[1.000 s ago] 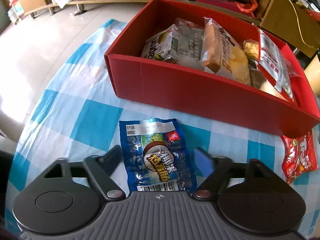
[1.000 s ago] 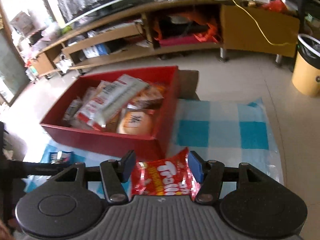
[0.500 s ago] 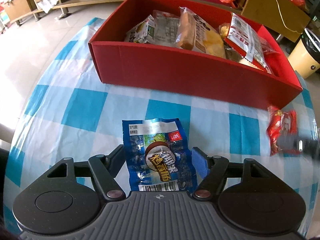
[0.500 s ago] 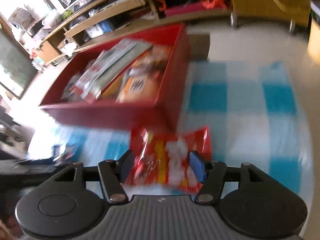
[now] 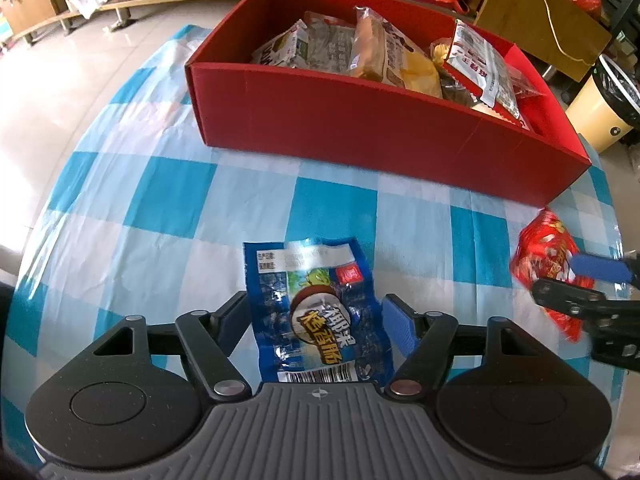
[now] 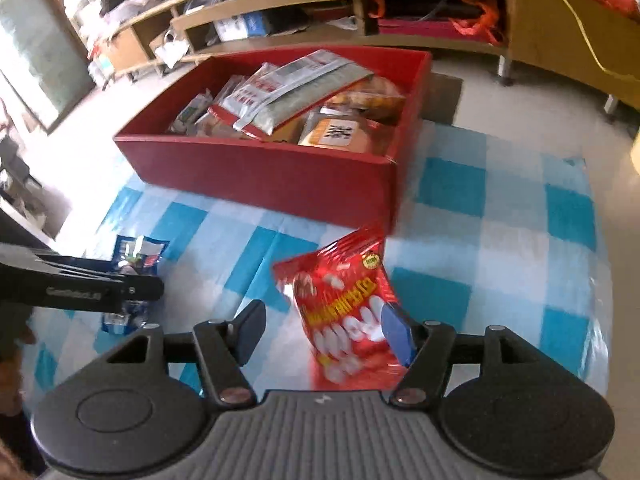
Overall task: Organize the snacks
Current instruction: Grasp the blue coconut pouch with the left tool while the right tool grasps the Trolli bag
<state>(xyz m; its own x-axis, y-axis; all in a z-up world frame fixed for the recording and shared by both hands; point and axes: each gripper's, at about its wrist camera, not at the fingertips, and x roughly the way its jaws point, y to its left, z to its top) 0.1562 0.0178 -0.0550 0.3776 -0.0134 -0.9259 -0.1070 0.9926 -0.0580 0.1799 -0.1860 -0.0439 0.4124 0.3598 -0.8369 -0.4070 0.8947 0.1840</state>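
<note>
The left gripper (image 5: 314, 322) points steeply down at the checked tablecloth (image 5: 160, 200). The blue snack packet (image 5: 316, 316) lies flat between its jaws, label up. The jaws stand about half open. A sliver of cloth shows on each side of the packet, so the pads bracket it without pressing; nothing is held.

Beyond it stands the red box (image 5: 360, 120), already loaded with wrapped snacks (image 5: 384, 52). Both loose packets lie on the cloth in front of its near wall.

To the right, the right gripper (image 6: 322, 330) straddles the red snack bag (image 6: 348, 320). Its jaws have just been opening. The bag sits between them, hard against the right-hand pad, while the left-hand pad stands clear of it. The bag looks tilted rather than flat, its upper edge raised toward the box corner. Whether it rests wholly on the cloth cannot be told, as the picture is blurred there.

Handling judgement: both items are thin film pouches, light, soft and slick, and they crumple readily. The blue packet should be gripped across its width at mid-body, not at the sealed ends, with the pads low enough to catch its edges. The red bag appears puffed; moderate closure across its middle should suffice. Excess force risks crushing the contents.
</note>
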